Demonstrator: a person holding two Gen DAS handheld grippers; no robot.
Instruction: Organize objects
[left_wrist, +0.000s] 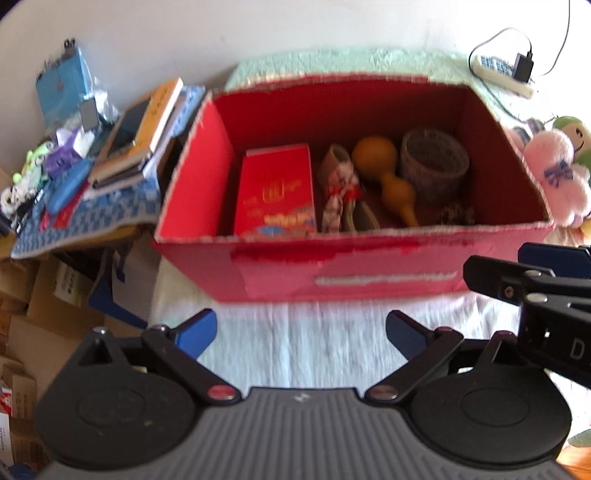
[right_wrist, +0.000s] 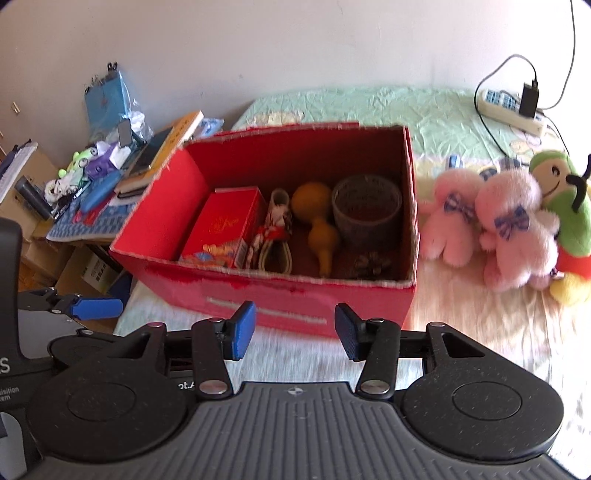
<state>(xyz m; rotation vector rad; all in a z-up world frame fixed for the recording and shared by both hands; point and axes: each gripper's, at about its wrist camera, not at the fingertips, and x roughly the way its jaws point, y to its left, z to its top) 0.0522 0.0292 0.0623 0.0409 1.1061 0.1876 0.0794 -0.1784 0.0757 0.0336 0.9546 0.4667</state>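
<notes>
An open red cardboard box (left_wrist: 280, 273) (right_wrist: 295, 295) stands on the bed. Inside it lie a red packet box (left_wrist: 275, 188) (right_wrist: 221, 225), a rolled patterned cloth (left_wrist: 340, 184) (right_wrist: 275, 225), an orange gourd (left_wrist: 384, 173) (right_wrist: 317, 221), a grey cup (left_wrist: 434, 162) (right_wrist: 365, 208) and a pine cone (right_wrist: 373, 264). My left gripper (left_wrist: 301, 334) is open and empty in front of the box. My right gripper (right_wrist: 295, 330) is open and empty, also in front of the box; it shows at the right edge of the left wrist view (left_wrist: 524, 273).
Two pink plush toys (right_wrist: 491, 221) (left_wrist: 554, 173) and a green and yellow plush (right_wrist: 565, 206) lie right of the box. A power strip with charger (right_wrist: 513, 107) (left_wrist: 506, 72) lies at the back right. A cluttered side table with books (right_wrist: 159, 155) (left_wrist: 136, 133) stands to the left.
</notes>
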